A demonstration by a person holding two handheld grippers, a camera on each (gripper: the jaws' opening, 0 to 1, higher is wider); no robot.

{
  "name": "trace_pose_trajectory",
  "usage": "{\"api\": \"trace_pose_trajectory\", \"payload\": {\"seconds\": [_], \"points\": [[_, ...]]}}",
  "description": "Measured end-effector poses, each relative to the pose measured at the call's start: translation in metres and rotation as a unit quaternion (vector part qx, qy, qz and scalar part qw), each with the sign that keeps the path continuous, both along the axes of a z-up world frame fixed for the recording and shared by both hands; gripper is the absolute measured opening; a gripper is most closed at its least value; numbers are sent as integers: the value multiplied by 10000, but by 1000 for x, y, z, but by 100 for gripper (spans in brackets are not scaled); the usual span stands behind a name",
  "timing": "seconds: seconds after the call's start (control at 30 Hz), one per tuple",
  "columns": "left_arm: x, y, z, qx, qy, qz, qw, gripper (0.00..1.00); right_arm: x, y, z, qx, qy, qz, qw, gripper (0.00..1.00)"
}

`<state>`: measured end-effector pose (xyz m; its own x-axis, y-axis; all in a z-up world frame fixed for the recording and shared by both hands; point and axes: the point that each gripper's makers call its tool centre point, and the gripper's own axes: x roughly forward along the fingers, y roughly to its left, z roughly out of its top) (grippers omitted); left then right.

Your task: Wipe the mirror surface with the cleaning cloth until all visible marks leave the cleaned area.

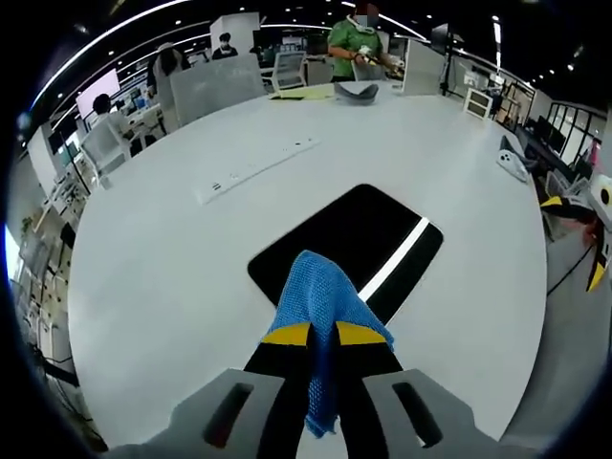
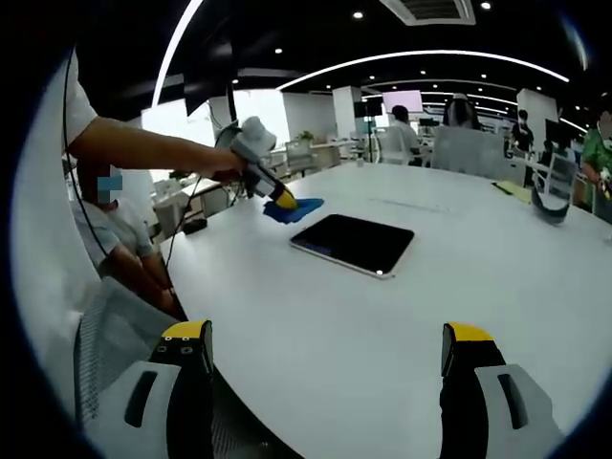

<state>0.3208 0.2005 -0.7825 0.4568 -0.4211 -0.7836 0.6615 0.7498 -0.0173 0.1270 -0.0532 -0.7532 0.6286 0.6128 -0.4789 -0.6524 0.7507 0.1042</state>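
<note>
Pinching the soft, floppy blue cloth (image 1: 320, 306) tight, left gripper (image 1: 323, 335) nears the breakable mirror (image 1: 354, 244); right gripper (image 2: 325, 349) gapes wide.

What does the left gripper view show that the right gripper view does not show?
Left gripper view alone: a white power strip on the table, and a light stripe reflected in the mirror.
Right gripper view alone: the person's forearm carrying the left gripper, and the right gripper with jaws wide apart, empty.
Both: the mirror, the blue cloth in the left gripper, the table.
</note>
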Motion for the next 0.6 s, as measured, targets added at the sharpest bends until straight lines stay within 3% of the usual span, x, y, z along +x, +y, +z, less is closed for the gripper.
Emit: {"api": "trace_pose_trajectory", "payload": {"seconds": [0.6], "points": [[31, -12, -6, 52, -66, -33, 10000, 6, 1, -3, -3, -52, 48, -39, 10000, 100]]}}
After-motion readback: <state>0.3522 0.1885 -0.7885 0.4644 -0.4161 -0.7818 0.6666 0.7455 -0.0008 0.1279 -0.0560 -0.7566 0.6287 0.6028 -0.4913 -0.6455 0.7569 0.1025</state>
